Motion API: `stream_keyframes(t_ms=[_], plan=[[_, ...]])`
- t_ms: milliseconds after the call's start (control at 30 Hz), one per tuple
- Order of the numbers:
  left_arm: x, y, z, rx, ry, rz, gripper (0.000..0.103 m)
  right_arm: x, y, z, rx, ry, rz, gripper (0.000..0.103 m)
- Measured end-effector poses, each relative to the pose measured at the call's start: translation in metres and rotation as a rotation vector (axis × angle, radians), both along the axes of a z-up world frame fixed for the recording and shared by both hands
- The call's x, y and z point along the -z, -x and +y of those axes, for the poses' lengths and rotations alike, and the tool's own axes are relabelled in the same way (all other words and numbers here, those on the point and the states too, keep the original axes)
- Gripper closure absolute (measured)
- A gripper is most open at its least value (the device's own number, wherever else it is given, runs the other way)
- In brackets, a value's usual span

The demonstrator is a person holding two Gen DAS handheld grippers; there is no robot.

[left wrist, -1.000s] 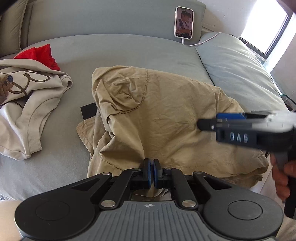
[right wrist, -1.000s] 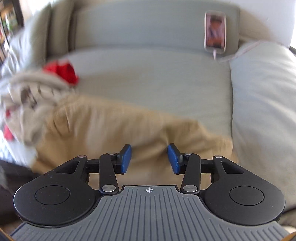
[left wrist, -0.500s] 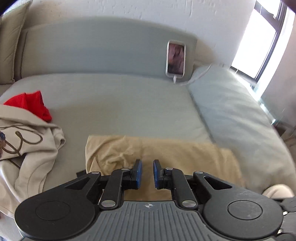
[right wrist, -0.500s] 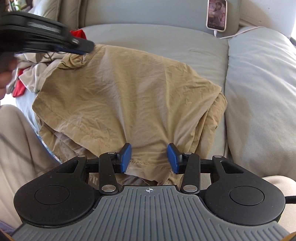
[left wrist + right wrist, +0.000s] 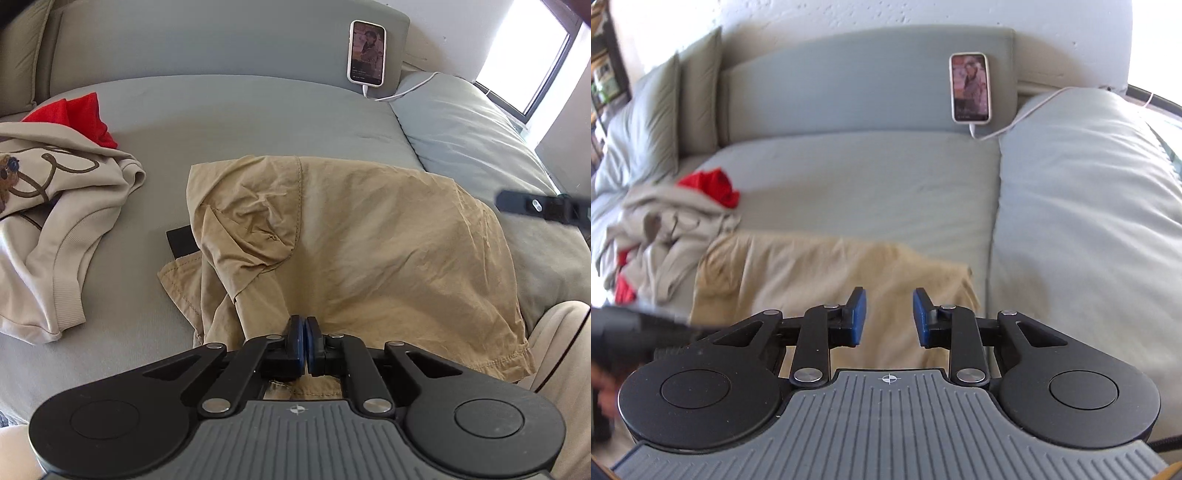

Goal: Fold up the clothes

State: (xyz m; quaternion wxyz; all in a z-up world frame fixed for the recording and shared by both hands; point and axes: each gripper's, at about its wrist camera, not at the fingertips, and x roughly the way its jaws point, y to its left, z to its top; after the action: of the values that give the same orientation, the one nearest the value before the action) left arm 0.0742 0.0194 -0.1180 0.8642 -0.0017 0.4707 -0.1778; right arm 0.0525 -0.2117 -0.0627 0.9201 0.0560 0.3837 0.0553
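Two grippers over khaki trousers on sofa: left gripper pinched on near edge; right gripper closing, nothing between pads.

Tan shorts ahead of the claw, on a grey-green couch. Left of them: beige sweatshirt with brown print, red cloth behind it. White phone far back.

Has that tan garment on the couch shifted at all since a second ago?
Cannot tell. The tan garment lies about as before beside the beige sweatshirt in the left view, but the cameras themselves swung between pictures.
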Motion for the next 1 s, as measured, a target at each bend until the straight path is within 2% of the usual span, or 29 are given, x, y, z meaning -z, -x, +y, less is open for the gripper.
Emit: stream_keyframes(t_ms=[100,133,267,300,333,400,500,600,700,800,833,933,1000], plan=[[0.000,0.002,-0.001,-0.004,-0.013,-0.009,0.094,0.009,-0.033,0.017,-0.048,0.009,-0.077,0.073],[-0.001,0.002,-0.001,-0.007,-0.014,-0.009,0.094,0.017,-0.043,0.022,-0.048,0.033,-0.070,0.073],[0.000,0.001,-0.001,-0.007,-0.019,-0.012,0.094,0.048,-0.069,0.031,-0.012,0.170,-0.022,0.074],[0.000,0.001,-0.001,-0.006,-0.018,-0.013,0.094,0.056,-0.070,0.028,0.043,0.261,0.031,0.072],[0.000,0.001,-0.001,-0.005,-0.018,-0.014,0.094,0.063,-0.069,0.018,0.080,0.285,0.070,0.072],[0.001,0.001,-0.001,-0.003,-0.017,-0.015,0.094,0.070,-0.058,-0.016,0.160,0.206,0.131,0.075],[0.001,0.001,0.000,-0.002,-0.015,-0.014,0.094,0.063,-0.052,-0.047,0.272,0.249,0.234,0.077],[0.002,0.001,0.000,-0.010,-0.011,-0.018,0.094,0.039,-0.036,-0.060,0.292,0.137,0.166,0.076],[0.001,0.001,-0.002,-0.009,-0.023,-0.019,0.094,0.016,-0.024,-0.032,0.159,0.084,0.032,0.074],[0.001,0.001,-0.004,-0.008,-0.036,-0.021,0.094,0.010,-0.024,0.006,-0.007,0.033,-0.022,0.074],[0.000,0.002,-0.005,-0.007,-0.040,-0.022,0.094,0.013,-0.024,0.018,-0.052,0.032,-0.018,0.073],[0.000,0.003,-0.005,-0.004,-0.045,-0.022,0.094,0.043,-0.032,0.037,-0.098,0.118,0.106,0.070],[-0.001,0.006,-0.004,0.004,-0.050,-0.021,0.094,0.058,-0.019,0.027,-0.077,0.102,0.175,0.070]])
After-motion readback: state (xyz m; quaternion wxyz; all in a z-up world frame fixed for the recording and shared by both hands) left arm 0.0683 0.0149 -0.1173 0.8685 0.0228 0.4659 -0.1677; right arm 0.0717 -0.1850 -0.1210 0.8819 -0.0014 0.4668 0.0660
